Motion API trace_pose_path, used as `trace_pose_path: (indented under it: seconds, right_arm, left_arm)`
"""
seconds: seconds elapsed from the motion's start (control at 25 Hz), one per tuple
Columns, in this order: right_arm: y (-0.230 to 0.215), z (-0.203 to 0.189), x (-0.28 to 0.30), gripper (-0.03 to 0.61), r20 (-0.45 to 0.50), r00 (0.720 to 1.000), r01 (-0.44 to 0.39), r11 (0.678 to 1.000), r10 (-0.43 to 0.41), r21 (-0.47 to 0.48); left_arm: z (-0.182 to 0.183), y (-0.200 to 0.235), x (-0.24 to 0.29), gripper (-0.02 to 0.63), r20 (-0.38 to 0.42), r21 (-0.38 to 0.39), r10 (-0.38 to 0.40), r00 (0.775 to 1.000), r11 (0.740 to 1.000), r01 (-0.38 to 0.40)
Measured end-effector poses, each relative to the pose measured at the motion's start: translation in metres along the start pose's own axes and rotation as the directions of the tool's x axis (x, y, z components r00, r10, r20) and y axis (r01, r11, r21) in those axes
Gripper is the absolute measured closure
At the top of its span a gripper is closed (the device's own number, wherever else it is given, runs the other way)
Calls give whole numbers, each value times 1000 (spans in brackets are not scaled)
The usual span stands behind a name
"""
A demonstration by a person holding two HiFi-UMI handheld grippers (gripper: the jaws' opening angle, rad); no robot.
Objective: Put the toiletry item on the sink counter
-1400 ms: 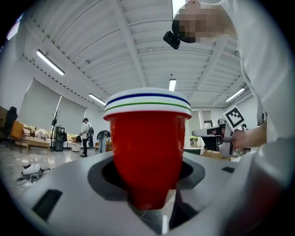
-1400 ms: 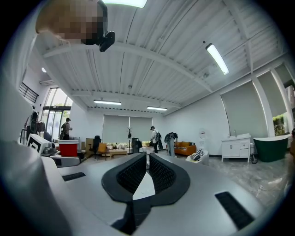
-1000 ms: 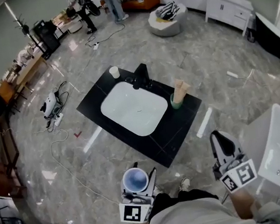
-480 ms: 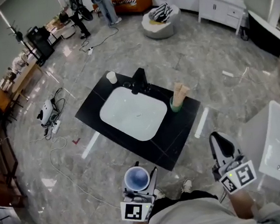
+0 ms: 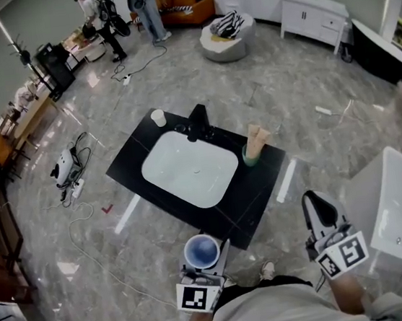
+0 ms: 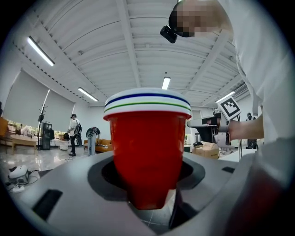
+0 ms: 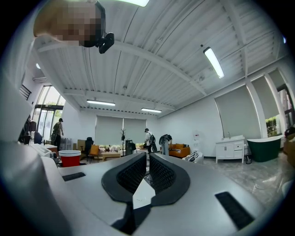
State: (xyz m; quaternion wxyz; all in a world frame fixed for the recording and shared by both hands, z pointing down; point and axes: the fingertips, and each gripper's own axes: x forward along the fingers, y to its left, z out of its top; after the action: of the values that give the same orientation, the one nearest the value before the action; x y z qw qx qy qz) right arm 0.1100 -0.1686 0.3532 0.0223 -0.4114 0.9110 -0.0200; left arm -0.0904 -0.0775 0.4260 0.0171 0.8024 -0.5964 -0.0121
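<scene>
While the left tongs [image 5: 202, 263] were clamped on the upright red cup [image 6: 147, 147] mid-carry, short of the sink table [image 5: 258, 185] — right tongs [image 5: 319, 210] together, empty — looked like it next needed carrying forward and setting down.

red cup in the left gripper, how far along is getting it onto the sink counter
Done: the red cup is picked up, clamped upright in the left gripper. In hand: it hangs over the floor, just short of the sink counter. Left: bring it over the black top, set it down and let go. The right gripper holds nothing.
</scene>
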Motion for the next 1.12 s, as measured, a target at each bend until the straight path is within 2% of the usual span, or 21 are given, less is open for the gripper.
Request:
trace_pose_path:
  seconds: [0.88,1.12]
  right_arm:
    - [-20,-4,-14,535,-33,997,69,997,-70,-24]
    - [-19,-10,-16,535,-48,996,75,997,-77,-26]
  left_arm:
    - [-38,0,41,373,-23,22,-100,995,995,100]
    - [-57,4,45,373,-37,13,-97,995,995,98]
